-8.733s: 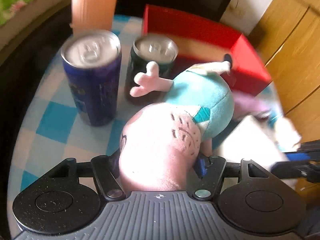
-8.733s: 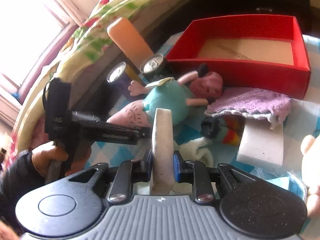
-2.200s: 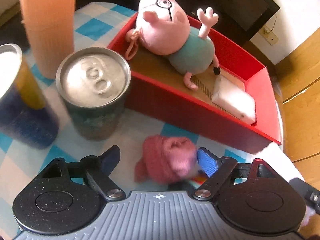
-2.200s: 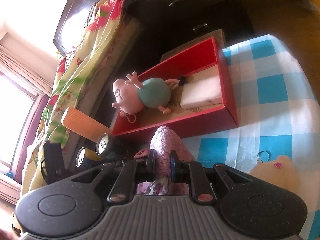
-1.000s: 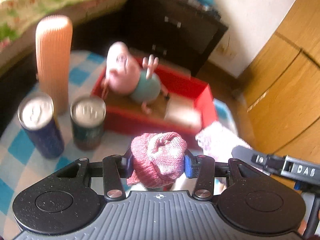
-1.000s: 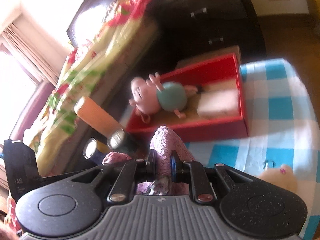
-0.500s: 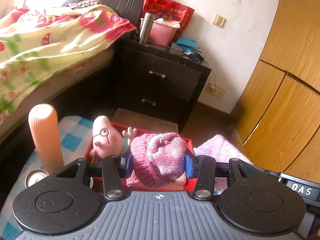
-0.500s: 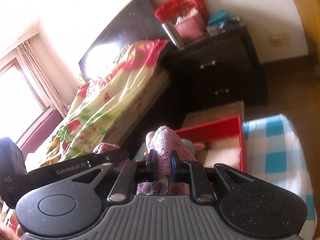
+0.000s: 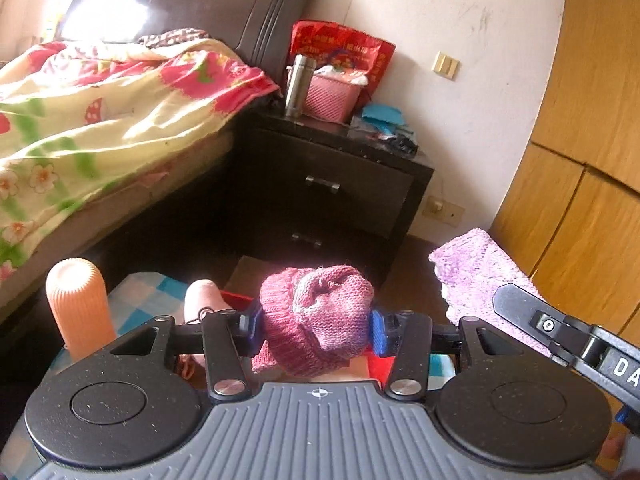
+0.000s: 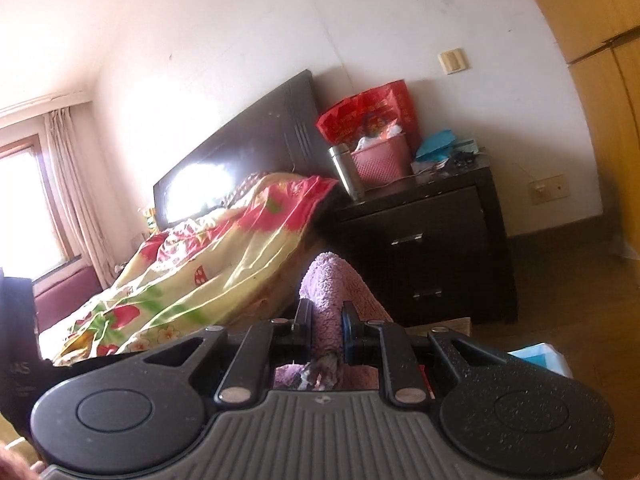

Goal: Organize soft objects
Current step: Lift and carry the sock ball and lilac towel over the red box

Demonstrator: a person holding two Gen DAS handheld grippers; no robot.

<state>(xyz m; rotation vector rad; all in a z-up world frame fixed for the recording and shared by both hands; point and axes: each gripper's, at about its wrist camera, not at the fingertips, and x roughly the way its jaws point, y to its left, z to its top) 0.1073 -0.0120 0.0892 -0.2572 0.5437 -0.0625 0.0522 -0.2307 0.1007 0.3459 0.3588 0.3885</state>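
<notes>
Left wrist view: the left tool (image 9: pixel 316 330), at the lower centre of the frame, grips a pink knitted hat (image 9: pixel 316 316) between its blue pads (image 9: pixel 378 332); the hat bulges above and below the jaws and is held off the table. At the right edge, the right tool (image 9: pixel 560 332) enters as a dark bar carrying a purple towel (image 9: pixel 476 276), which is raised at centre right. Behind the left tool, at lower left, an orange ribbed cylinder (image 9: pixel 78 312) stands upright on the blue-and-white checked table (image 9: pixel 148 292). Just right of it, the pink head of a plush pig (image 9: pixel 202 296) shows, with a sliver of the red box (image 9: pixel 236 298) beside it; most of the box is hidden by the tool.

Right wrist view: the right tool (image 10: pixel 327 332), at lower centre, is clenched on the purple towel (image 10: pixel 332 292), a fold of which stands up between the narrow jaws while the rest hangs under them. The body of the left tool (image 10: pixel 16 356) fills the lower left edge; its jaws are out of this frame.

Background, both views: a bed (image 9: pixel 88 120) with a flowered cover occupies the left, a dark nightstand (image 9: pixel 332 184) the centre, bearing a steel flask (image 9: pixel 298 84), a pink basket (image 9: pixel 332 96) and a red bag (image 9: pixel 344 46). A wooden wardrobe (image 9: pixel 580 140) fills the right.
</notes>
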